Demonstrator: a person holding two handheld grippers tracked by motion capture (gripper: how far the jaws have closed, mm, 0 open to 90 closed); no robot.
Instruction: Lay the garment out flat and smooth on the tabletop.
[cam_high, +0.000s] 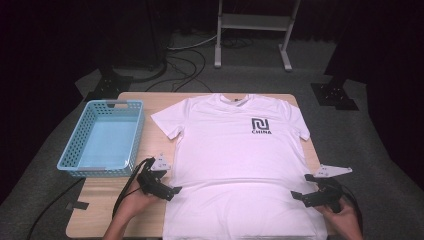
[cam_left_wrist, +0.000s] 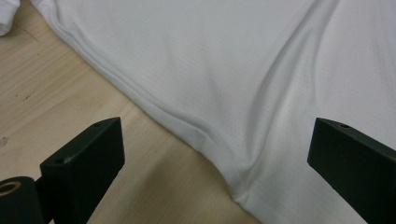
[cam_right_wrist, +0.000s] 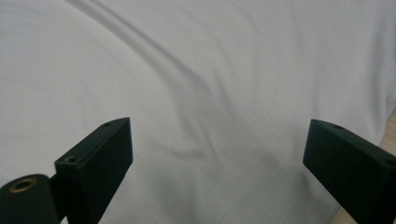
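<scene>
White T-shirt (cam_high: 235, 165) lies flat, front up, on the wooden table (cam_high: 107, 210), collar at the far edge, hem toward the person; black logo on the chest. Blue basket (cam_high: 102, 137) stands left of the shirt, near its sleeve but apart from it, nothing in it. Step in hand, by my reading: taking the 2 side edges of the lower shirt for a fold. Left gripper (cam_high: 167, 190) sits at the shirt's left side seam; in the left gripper view the seam edge (cam_left_wrist: 205, 140) runs between the 2 jaws, with bare wood under the left jaw and cloth under the right. Right gripper (cam_high: 302, 195) sits at the right side edge; the right gripper view shows creased cloth (cam_right_wrist: 201, 107) between its jaws and a sliver of table at the lower right. To do it well: lower each pair so 1 jaw slides under the edge and 1 stays above, catch both layers, close at matching heights on the 2 sides, then lift evenly so the fold line stays straight. Both pairs of jaws stand wide apart, nothing gripped; whether the tips touch the fabric I cannot tell.
</scene>
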